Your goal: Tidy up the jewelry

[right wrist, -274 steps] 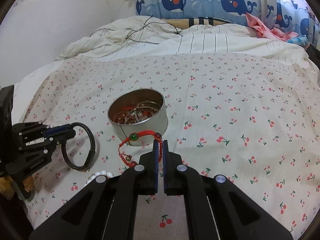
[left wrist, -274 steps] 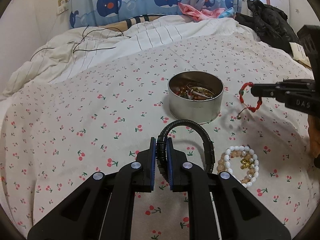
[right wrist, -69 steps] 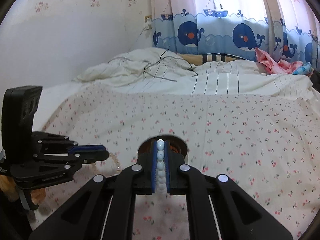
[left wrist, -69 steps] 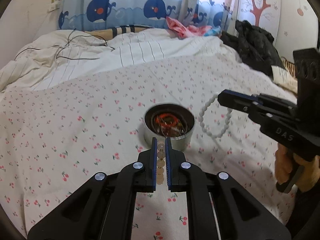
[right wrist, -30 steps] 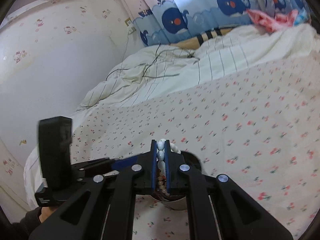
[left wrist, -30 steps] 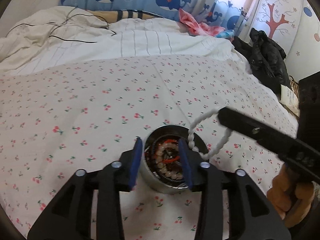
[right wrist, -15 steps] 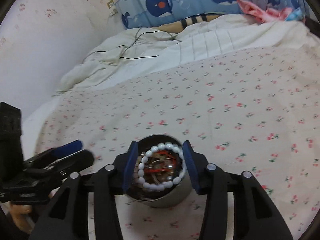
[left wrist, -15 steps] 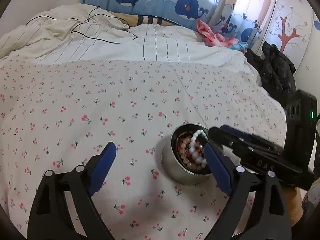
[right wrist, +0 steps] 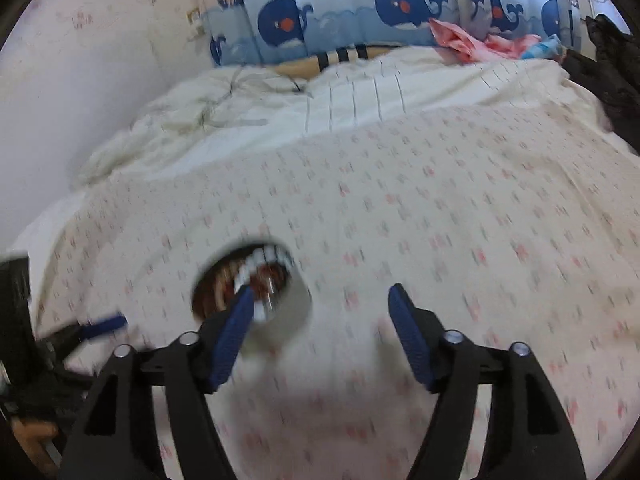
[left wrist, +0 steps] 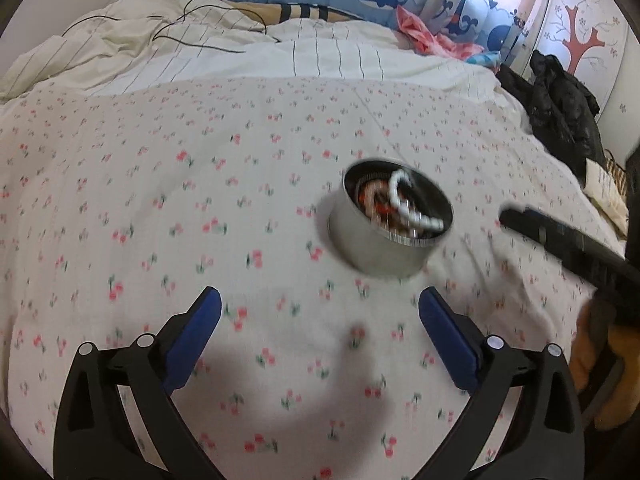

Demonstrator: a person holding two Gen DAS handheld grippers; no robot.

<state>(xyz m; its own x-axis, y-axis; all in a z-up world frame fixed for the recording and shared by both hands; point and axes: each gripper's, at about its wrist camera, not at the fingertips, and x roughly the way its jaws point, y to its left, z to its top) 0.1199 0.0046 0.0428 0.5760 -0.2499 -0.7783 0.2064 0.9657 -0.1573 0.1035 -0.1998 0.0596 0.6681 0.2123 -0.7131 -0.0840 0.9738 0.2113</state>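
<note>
Round metal tin [left wrist: 390,220] standing upright on the cherry-print bedsheet [left wrist: 200,200], right of centre in the left wrist view and lower left of centre in the right wrist view [right wrist: 256,292]. Inside it, a white bead bracelet [left wrist: 412,204] lying across the top of a tangle of red and brownish pieces, too blurred to name one by one. No loose jewelry visible on the sheet around the tin in either view, so the sorting looks close to finished, judging only from what shows.

Left gripper [left wrist: 320,320] at the bottom of its own frame, blue-padded fingers spread wide, nothing between them, only bare sheet below. Right gripper [right wrist: 320,320] likewise wide open and empty; its left finger overlaps the near rim of the tin in the picture, though contact cannot be told through the motion blur. Seen from the left wrist view, the right gripper [left wrist: 560,244] reaches in from the right edge, near the tin but apart from it.

Open jaws on both sides fit a release into the tin: bracelet inside, nothing left to hold. Tin kept between the two grippers, probably so either can drop into it.

Rumpled striped duvet [left wrist: 240,52] with a thin black cable at the top of the frame, whale-print curtain [right wrist: 400,8] behind.
</note>
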